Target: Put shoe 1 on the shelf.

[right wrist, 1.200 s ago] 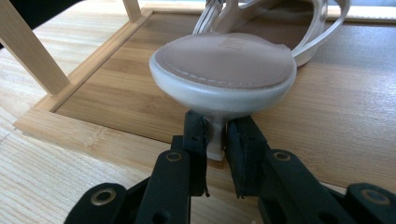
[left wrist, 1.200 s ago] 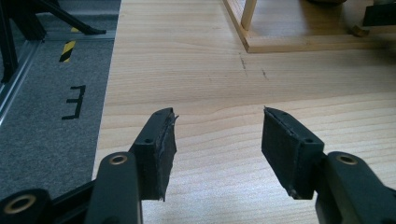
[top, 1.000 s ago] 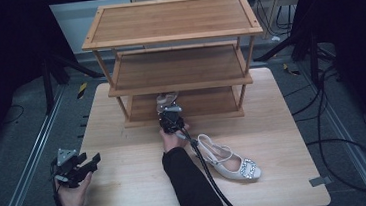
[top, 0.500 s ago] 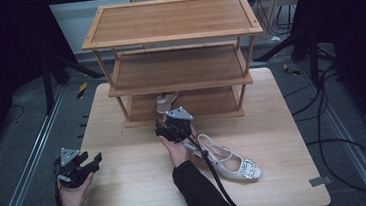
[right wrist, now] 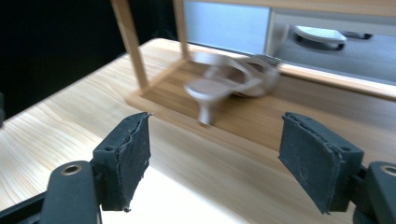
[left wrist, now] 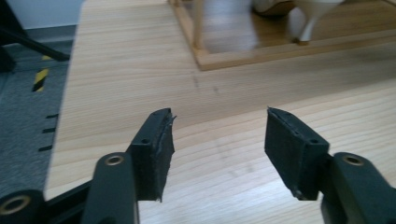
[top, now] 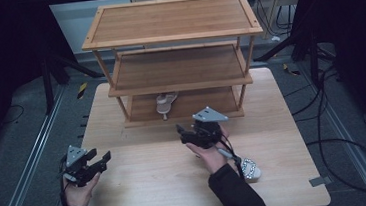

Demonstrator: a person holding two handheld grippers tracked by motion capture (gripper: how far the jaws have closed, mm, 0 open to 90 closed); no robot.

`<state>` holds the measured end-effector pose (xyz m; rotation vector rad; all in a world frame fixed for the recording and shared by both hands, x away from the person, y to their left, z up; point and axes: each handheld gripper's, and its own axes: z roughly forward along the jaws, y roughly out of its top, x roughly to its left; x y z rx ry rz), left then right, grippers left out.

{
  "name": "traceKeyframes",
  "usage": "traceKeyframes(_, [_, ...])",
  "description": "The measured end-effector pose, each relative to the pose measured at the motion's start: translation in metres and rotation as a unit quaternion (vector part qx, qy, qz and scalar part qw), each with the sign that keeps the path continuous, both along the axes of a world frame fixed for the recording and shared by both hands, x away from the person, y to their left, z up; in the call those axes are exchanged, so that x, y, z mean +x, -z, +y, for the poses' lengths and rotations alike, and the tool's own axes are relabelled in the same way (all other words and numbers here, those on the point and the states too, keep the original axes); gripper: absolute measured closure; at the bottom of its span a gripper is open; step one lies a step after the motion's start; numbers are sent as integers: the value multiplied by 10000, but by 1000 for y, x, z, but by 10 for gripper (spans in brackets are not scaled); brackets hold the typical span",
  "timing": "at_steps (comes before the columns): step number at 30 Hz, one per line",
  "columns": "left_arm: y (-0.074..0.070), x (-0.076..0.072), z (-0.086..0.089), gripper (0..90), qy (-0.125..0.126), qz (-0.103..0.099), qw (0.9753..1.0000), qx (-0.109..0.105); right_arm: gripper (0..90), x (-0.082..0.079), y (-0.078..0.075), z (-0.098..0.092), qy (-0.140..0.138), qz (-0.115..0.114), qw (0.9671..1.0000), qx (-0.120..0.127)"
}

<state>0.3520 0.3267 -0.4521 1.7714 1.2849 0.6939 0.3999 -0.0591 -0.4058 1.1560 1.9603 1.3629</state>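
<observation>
The three-tier rack [top: 179, 78] holds one heeled shoe [top: 166, 104] on its bottom shelf; a second shoe [top: 249, 170] lies on the table [top: 142, 182]. Left tool [top: 100, 160] and right tool [top: 181, 133] both gape, empty.

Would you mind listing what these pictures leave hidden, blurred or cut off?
1. Shoe on the table: in the high view the person's right forearm covers all but its patterned end.
2. Shoe on the rack's bottom shelf: motion-blurred in the right gripper view; cut off by the top edge in the left gripper view; partly under the middle shelf in the high view.
3. Right gripper: its jaw gap is too small to judge in the high view.
</observation>
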Motion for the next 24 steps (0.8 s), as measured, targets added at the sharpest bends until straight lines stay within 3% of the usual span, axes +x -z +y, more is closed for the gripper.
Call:
traceKeyframes(2, [-1, 0, -7, 394, 156, -71, 9998, -48, 240, -4, 0, -18, 65, 16, 10000, 40])
traceKeyframes(3, [-2, 1, -11, 392, 203, -118, 9997, -46, 230, -8, 1, -40, 166, 26, 9998, 81])
traceKeyframes(5, [-3, 2, -17, 391, 357, -155, 9992, -87, 228, -9, 2, -48, 192, 27, 9998, 81])
traceKeyframes(10, [-7, 6, -33, 388, 717, -125, 9973, -118, 205, -17, 10, -96, 496, 75, 9987, 103])
traceKeyframes(14, [-10, 11, -49, 389, 995, -154, 9949, -90, 198, -25, 18, -126, 690, 50, 9976, -88])
traceKeyframes(19, [-15, 18, -76, 388, 1401, -133, 9900, -114, 205, -37, 28, -157, 850, 92, 9961, -239])
traceKeyframes(22, [-16, 21, -96, 379, 1686, -84, 9856, -48, 208, -43, 40, -173, 966, 207, 9948, -247])
traceKeyframes(24, [-17, 21, -113, 375, 1930, -84, 9812, 6, 209, -44, 42, -176, 1002, 226, 9944, -265])
